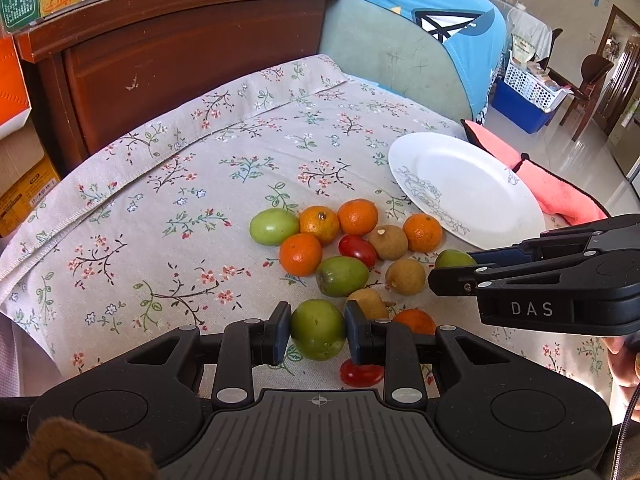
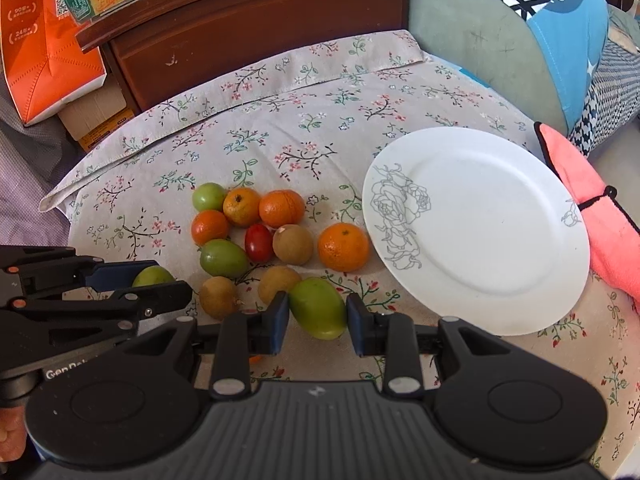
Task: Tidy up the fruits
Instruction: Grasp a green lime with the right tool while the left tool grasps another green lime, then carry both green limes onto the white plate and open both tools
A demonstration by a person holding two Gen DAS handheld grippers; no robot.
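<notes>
The left gripper [image 1: 317, 334] has its two blue pads closed against a green fruit [image 1: 318, 335]; both pads touch its sides, but whether the fruit is lifted off the cloth [image 1: 168, 184] cannot be told. Just under this gripper a red tomato [image 1: 361, 373] is half hidden by the right finger. Past that finger, a brown fruit [image 1: 369, 303] and an orange [image 1: 416, 320] are cut off by the gripper's body.

The right gripper [image 2: 317, 322] has a second green fruit [image 2: 318, 313] between its pads. The left pad meets the fruit; a sliver of cloth seems to show at the right pad, so a firm grip cannot be confirmed. In the left wrist view this gripper comes in from the right edge and covers most of that fruit.

Ahead of both grippers lies the rest of the pile: oranges, green fruits, brown ones and a second tomato [image 2: 259, 242], close together and mostly touching. The plate [image 2: 480, 300] sits ahead and to the right of the right gripper, bare, its near rim hidden behind the gripper's finger. A pink towel [image 2: 608, 236] beyond the plate runs out of frame
</notes>
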